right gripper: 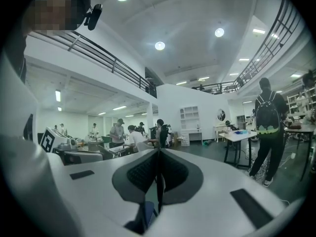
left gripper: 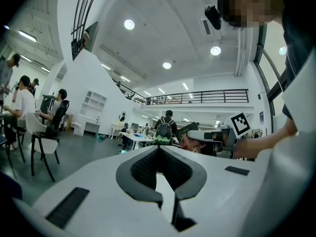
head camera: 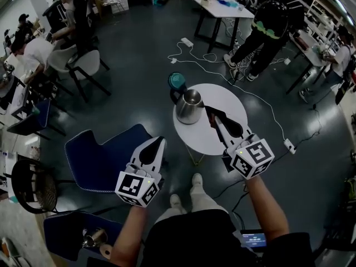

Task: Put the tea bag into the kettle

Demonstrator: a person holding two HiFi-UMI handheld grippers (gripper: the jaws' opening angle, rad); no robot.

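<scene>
A steel kettle (head camera: 189, 105) stands open-topped on the left part of a round white table (head camera: 225, 100). My right gripper (head camera: 210, 115) reaches over the table with its tips just right of the kettle, shut on a small reddish tea bag (head camera: 212, 122). The left gripper view shows that tea bag (left gripper: 190, 143) hanging at the right gripper's tips. In the right gripper view the jaws (right gripper: 158, 151) meet in a thin line. My left gripper (head camera: 161, 141) is held lower left, off the table and above a blue chair, shut with nothing in it (left gripper: 158, 148).
A teal cup (head camera: 177, 81) sits on the floor behind the table. A blue chair (head camera: 105, 154) stands at left. White cables (head camera: 222, 65) and a power strip (head camera: 289, 145) lie on the floor. People sit at desks at left, and one stands at a table behind (head camera: 267, 26).
</scene>
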